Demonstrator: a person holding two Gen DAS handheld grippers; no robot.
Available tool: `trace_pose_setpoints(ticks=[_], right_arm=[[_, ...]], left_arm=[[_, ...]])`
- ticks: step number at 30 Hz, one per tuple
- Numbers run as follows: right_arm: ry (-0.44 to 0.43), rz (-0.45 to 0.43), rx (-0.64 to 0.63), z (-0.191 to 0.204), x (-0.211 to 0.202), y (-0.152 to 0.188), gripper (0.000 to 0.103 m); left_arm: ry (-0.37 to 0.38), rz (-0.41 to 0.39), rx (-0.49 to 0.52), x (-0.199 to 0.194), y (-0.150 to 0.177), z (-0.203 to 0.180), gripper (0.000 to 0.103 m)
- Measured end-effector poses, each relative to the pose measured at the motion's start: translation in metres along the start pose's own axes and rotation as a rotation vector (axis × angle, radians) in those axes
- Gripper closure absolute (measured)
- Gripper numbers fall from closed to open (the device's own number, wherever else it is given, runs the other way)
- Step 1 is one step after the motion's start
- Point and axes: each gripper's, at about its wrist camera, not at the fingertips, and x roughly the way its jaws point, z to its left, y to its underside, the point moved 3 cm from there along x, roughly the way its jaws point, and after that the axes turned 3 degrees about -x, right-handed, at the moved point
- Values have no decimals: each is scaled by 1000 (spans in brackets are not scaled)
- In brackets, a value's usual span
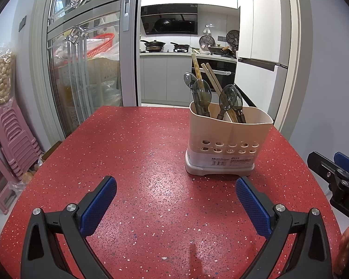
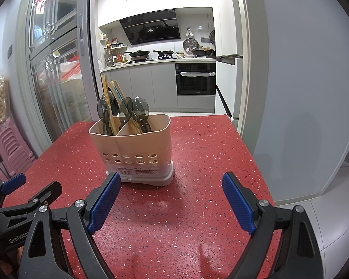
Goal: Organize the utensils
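While both grippers' fingers stood spread and empty, the utensil holder (image 2: 130,148) sat upright on the red counter (image 2: 197,153), nearer the right gripper (image 2: 171,203) than the left gripper (image 1: 175,205).

Beige holder (image 1: 229,139) — spoons (image 1: 201,90), chopsticks (image 1: 211,76) upright

Left gripper (image 1: 176,186), right gripper (image 2: 171,182) spread.

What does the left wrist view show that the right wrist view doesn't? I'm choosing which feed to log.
Only the left wrist view shows the red basket behind the glass door. Only the right wrist view shows the bottle rack beside the stove. Both show the utensil holder with spoons and chopsticks on the red table, and both open grippers, left and right.
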Motion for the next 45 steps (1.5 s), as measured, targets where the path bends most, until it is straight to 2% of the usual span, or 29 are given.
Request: trace_pose_setpoints(ticks=[45], right_arm=[[-5,-1,-1,2,-4,0,12]], left_arm=[[21,-1,-5,-2,1,6,0]])
